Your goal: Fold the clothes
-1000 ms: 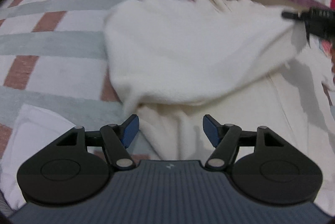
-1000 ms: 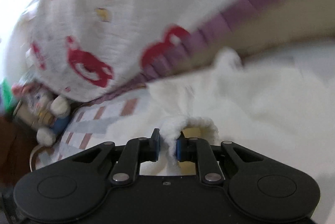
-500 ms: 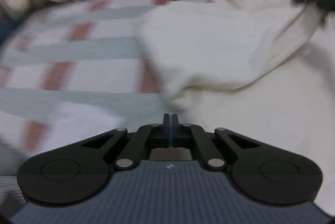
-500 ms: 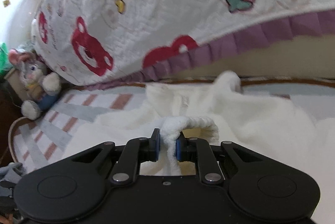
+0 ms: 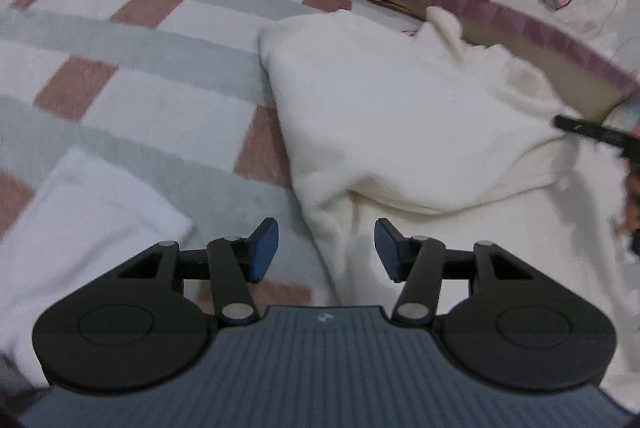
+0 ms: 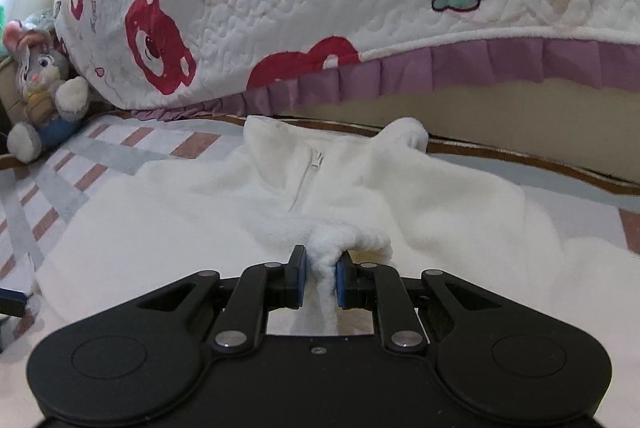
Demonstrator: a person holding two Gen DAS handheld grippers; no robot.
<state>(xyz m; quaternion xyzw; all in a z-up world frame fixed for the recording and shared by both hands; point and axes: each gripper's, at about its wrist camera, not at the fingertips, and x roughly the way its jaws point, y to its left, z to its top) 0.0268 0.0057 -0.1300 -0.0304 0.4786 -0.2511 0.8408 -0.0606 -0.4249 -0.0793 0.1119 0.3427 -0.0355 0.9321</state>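
A cream fleece jacket (image 5: 392, 116) lies on a checked blanket (image 5: 132, 76), one part folded over its body. My left gripper (image 5: 326, 248) hovers over the jacket's left edge; its jaws are opening, and the blue pads press on nothing, though fleece lies below the gap. The right wrist view shows the jacket (image 6: 248, 212) with its collar and zip (image 6: 316, 160) at the far side. My right gripper (image 6: 322, 280) is shut on a bunched fold of that fleece. From the left wrist view, the right gripper's finger (image 5: 588, 130) shows at the jacket's right edge.
A quilted cover with red bears and a purple frill (image 6: 400, 28) rises behind the jacket. A plush rabbit (image 6: 40, 84) sits at far left. A folded white cloth (image 5: 80, 228) lies on the blanket near my left gripper.
The left gripper went from open to shut and stands open again, sliding sideways so more blanket shows at left. The right gripper sank with its held fold as its view steadied.
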